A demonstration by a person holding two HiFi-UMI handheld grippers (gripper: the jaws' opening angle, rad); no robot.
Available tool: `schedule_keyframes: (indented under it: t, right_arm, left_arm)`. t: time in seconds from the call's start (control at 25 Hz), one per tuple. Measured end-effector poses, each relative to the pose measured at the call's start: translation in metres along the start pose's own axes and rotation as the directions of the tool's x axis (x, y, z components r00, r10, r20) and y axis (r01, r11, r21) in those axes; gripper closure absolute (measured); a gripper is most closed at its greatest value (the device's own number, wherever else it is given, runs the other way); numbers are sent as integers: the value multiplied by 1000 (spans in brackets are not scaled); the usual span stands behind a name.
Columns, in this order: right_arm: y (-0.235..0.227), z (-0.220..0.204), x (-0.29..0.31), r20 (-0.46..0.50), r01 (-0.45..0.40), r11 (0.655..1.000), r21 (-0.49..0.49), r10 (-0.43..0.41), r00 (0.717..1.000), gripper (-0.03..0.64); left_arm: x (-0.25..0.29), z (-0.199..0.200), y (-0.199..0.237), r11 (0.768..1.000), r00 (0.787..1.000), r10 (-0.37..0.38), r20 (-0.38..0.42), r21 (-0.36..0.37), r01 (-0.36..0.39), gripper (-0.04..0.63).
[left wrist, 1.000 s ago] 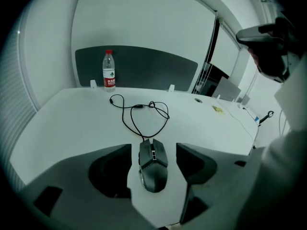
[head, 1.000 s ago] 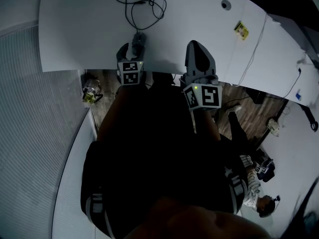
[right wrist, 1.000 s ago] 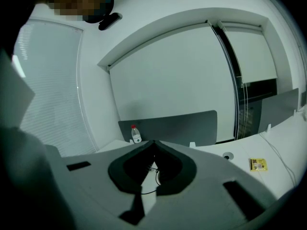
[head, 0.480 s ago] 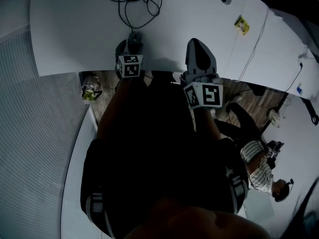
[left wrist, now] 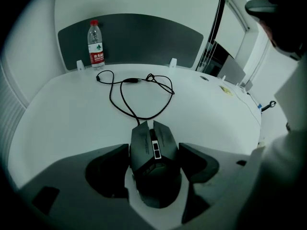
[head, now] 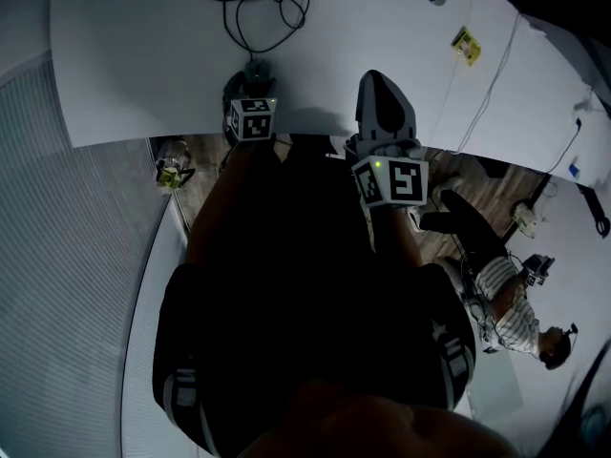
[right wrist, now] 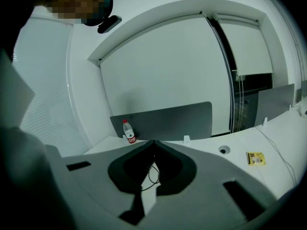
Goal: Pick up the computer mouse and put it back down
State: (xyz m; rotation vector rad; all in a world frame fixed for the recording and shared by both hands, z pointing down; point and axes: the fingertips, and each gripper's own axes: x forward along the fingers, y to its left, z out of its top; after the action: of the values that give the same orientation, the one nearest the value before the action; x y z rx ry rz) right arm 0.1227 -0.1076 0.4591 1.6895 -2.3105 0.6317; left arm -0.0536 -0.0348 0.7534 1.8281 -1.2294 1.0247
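The computer mouse [left wrist: 154,169] lies flat on the white desk [left wrist: 62,123], near the desk's near edge, with its buttons pointing to the far side and its black cable [left wrist: 125,97] looping away across the surface. The left gripper [left wrist: 154,147] straddles the mouse body: its jaws are opening, nearly at full spread, one pad on each flank of the mouse, with no visible clamping pressure. The right gripper [right wrist: 153,142] hangs to the right of the mouse, above the desk edge, jaw tips closed together and holding nothing. Judged from this layout, the step in hand is either the release after set-down or the approach to a grasp; the frames do not decide between them. For a release, the next move calls for a straight lift clear of the mouse without dragging the cable. For a grasp, it calls for an even squeeze on both flanks. No brand marking is legible on the mouse. The water bottle [left wrist: 96,44] at the far side, red-capped, carries a label whose print is too small to read, as is the yellow tag [head: 464,46] at the right.
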Motion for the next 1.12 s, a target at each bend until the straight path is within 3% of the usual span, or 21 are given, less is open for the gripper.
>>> schedule_keyframes:
  t: [0.48, 1.12]
  right_arm:
    - [-6, 1, 1, 1, 9, 1000, 4, -9, 1000, 618]
    - [-9, -6, -8, -3, 22, 1000, -1, -22, 1000, 618]
  left_arm:
    - [1, 0, 1, 1000, 1000, 29, -1, 1, -29, 296]
    - [-5, 0, 0, 1000, 1000, 11, 24, -6, -11, 299]
